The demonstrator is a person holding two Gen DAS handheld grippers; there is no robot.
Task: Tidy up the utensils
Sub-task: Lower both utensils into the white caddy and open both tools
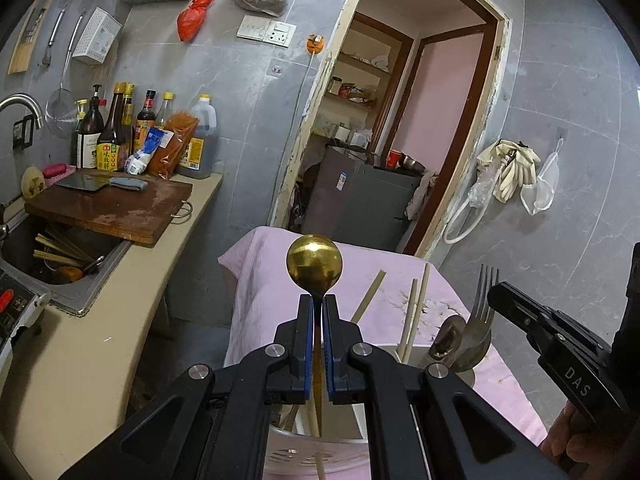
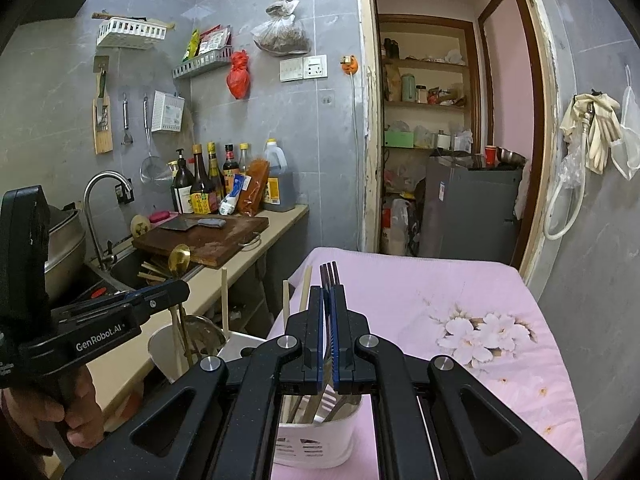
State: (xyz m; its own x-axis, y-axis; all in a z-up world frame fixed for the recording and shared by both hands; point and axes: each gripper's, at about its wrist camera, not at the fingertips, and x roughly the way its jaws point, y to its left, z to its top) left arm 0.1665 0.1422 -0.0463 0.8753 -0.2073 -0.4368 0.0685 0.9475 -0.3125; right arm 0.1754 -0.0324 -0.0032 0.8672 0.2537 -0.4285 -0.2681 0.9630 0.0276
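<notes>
The gold spoon (image 1: 314, 265) sticks up right ahead of the left gripper (image 1: 316, 300), which is pinching its handle; its bowl is up. The fork (image 2: 330, 273) is clamped the same way in the right gripper (image 2: 329, 292), tines up. Just below both sits the white utensil holder (image 2: 320, 444) with chopsticks (image 1: 416, 312), on a pink floral cloth (image 2: 460, 300).
</notes>
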